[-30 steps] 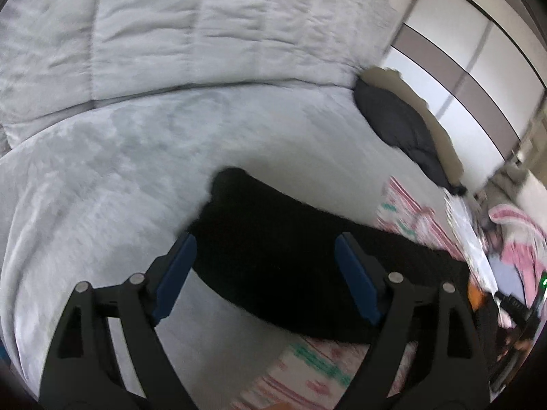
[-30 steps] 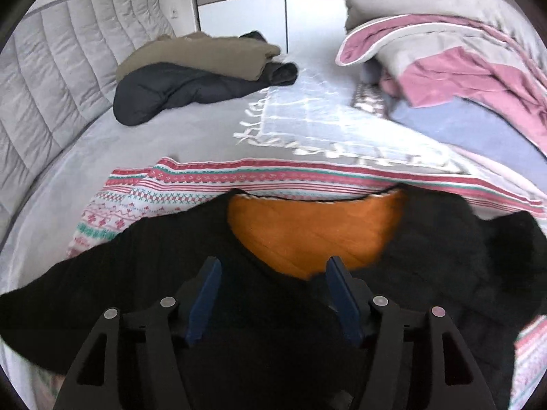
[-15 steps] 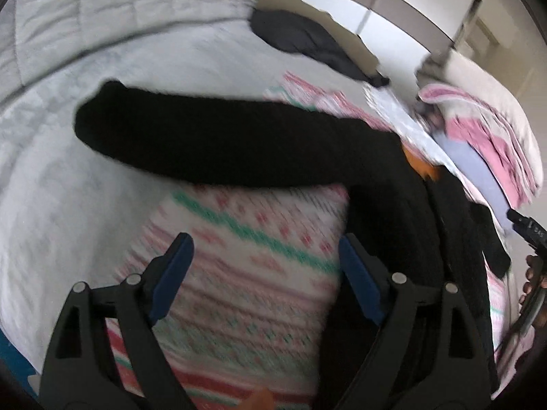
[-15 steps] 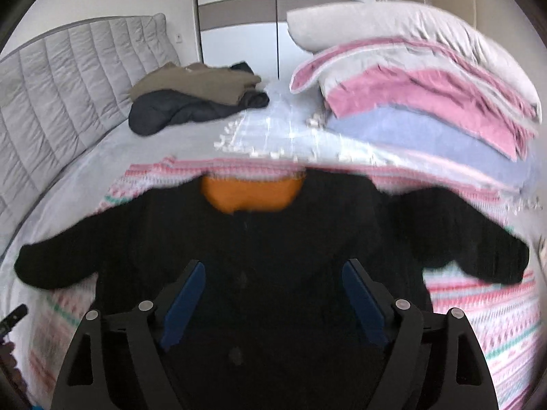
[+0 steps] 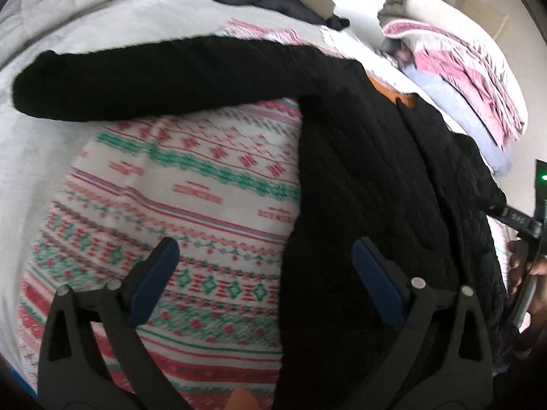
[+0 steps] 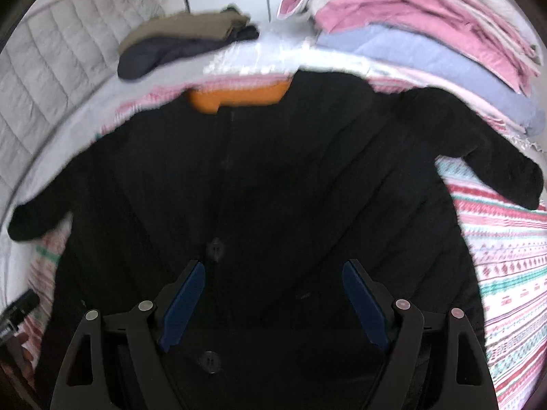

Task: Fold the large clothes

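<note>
A large black buttoned coat [image 6: 273,184] with an orange lining at the collar [image 6: 239,97] lies spread flat on a patterned blanket, both sleeves stretched out. Its left sleeve [image 5: 143,75] runs across the left wrist view. My left gripper [image 5: 263,253] is open and empty, above the blanket at the coat's left edge [image 5: 359,188]. My right gripper [image 6: 273,273] is open and empty, above the coat's lower front near its buttons [image 6: 215,249].
The red, green and white patterned blanket [image 5: 177,205] covers a grey bed [image 5: 85,17]. A dark and olive clothes pile [image 6: 184,41] lies at the back. Stacked pink, lilac and white bedding [image 6: 427,34] sits at the right. A grey quilted headboard [image 6: 61,61] is on the left.
Both grippers have pulled back from the coat's top toward its lower part, so the whole coat now shows. The left view swung from the sleeve end to the coat's side. Both stayed open.
</note>
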A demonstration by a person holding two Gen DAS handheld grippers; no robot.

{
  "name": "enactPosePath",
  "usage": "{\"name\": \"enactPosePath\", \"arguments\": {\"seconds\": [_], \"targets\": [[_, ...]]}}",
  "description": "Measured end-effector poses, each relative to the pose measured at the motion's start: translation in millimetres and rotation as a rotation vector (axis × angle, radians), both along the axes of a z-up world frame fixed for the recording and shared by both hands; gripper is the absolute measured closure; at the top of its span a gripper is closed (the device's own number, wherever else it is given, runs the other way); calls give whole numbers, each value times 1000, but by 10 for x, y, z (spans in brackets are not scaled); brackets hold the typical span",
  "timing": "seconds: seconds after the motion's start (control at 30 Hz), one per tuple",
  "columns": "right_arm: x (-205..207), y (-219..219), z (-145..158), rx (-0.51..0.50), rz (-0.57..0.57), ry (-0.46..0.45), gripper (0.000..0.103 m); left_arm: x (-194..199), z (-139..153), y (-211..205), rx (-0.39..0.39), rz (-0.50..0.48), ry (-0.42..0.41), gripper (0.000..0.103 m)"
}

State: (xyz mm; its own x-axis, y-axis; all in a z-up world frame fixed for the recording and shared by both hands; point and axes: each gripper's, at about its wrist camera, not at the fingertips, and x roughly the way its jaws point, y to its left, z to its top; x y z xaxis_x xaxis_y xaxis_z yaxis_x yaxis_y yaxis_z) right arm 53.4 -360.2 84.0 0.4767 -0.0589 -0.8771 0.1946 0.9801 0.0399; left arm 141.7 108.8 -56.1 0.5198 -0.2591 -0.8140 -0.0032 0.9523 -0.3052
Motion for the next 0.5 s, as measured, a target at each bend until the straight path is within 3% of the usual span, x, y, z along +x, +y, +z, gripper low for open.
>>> {"name": "enactPosePath", "arguments": {"seconds": [0.3, 0.4, 0.5], "targets": [[367, 509, -531, -36, 87, 82, 20, 86, -165, -125, -102, -96, 61, 5], [385, 578, -575, -63, 80, 70, 20, 102, -204, -166, -136, -139, 76, 10], [329, 481, -510, -15, 95, 51, 20, 89, -203, -187, -186, -185, 78, 10]]}}
